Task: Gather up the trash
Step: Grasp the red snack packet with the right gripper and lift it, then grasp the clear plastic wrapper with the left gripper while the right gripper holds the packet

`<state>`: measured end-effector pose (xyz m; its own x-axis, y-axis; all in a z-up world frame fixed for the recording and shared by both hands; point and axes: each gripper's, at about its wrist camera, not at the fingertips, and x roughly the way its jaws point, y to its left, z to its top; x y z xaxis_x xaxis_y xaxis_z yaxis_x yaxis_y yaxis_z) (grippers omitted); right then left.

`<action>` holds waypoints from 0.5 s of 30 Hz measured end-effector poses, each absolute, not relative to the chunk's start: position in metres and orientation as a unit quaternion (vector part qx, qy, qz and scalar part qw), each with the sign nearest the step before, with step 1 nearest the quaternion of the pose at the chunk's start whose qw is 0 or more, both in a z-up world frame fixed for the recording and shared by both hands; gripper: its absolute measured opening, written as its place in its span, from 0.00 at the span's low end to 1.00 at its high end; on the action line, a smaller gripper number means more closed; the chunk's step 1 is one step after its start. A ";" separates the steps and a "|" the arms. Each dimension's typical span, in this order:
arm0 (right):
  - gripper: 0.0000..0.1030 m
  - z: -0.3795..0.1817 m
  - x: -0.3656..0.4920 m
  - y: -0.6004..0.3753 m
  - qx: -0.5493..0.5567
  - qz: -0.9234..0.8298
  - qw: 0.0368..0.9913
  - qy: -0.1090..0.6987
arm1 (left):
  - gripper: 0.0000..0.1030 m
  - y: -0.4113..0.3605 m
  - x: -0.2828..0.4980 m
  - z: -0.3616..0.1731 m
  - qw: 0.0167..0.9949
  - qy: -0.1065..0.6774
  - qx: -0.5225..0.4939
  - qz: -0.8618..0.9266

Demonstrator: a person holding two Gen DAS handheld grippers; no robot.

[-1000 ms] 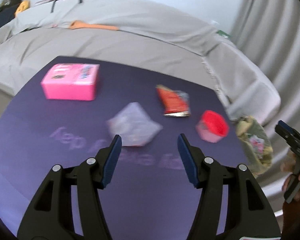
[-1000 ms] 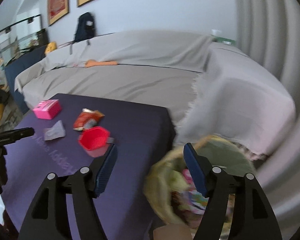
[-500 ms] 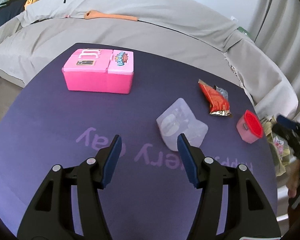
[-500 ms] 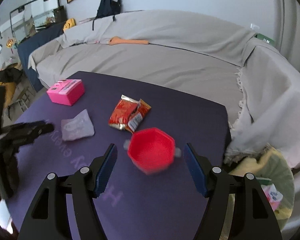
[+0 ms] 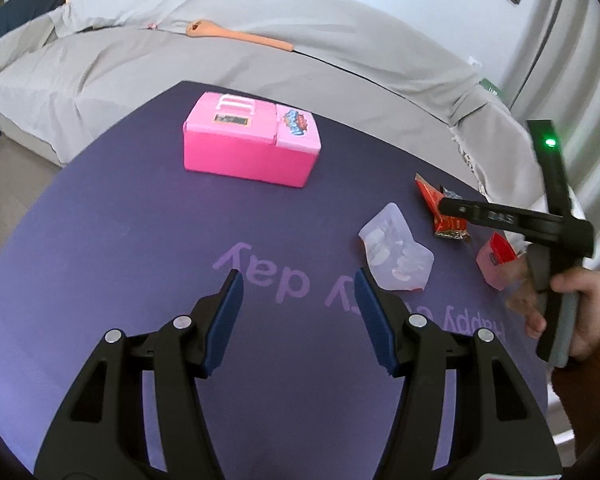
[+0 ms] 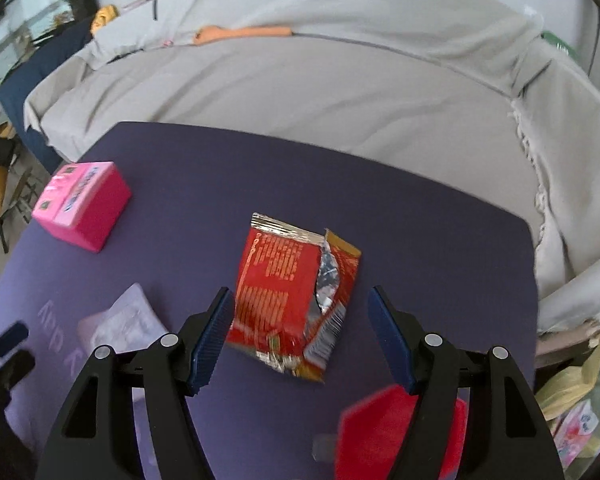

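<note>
Trash is lying scattered on a dark purple tablecloth printed with pale lettering. Central in the right wrist view, a torn red foil snack wrapper is resting flat, its silver lining crinkling open along the rip, sitting between the spread blue-padded fingers of the right gripper, which is gaping open with nothing in it. At about 5 o'clock from the wrapper, a red faceted plastic cup is showing blurred, partly hidden behind the gripper's right finger. At about 8 o'clock, a crumpled translucent plastic blister pack is lying near the left finger. Farther out at 10 o'clock, a glossy pink rectangular toy box is standing well apart from the trash.

In the left wrist view, the left gripper is likewise hanging open and empty over the cloth, with the blister pack just beside its right fingertip at 1 o'clock. The wrapper is partly blocked by the black body of the right gripper, gripped by the person's hand.

At the table's 4 o'clock edge in the right wrist view, a yellowish bag of rubbish is sagging. Behind everything, a sofa draped in grey cloth is curving around the table, an orange wooden spoon lying on it.
</note>
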<state>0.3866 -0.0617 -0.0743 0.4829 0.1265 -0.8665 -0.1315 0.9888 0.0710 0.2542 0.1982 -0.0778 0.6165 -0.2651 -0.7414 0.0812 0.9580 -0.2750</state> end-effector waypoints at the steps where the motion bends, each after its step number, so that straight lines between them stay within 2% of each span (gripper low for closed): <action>1: 0.63 -0.078 0.391 -0.060 0.003 0.072 0.857 0.510 | 0.53 0.199 0.254 -0.078 0.892 0.427 -0.110 -0.098; 5: 0.63 -0.087 0.399 -0.054 0.002 0.072 0.850 0.521 | 0.53 0.201 0.251 -0.079 0.893 0.423 -0.117 -0.096; 8: 0.48 -0.089 0.400 -0.054 0.002 0.089 0.851 0.517 | 0.53 0.195 0.253 -0.076 0.895 0.420 -0.111 -0.098; 9: 0.37 -0.088 0.400 -0.054 -0.005 0.092 0.853 0.514 | 0.53 0.193 0.254 -0.075 0.895 0.421 -0.109 -0.101; 15: 0.35 -0.059 0.389 -0.063 -0.040 0.093 0.866 0.490 | 0.53 0.175 0.266 -0.068 0.889 0.424 -0.097 -0.142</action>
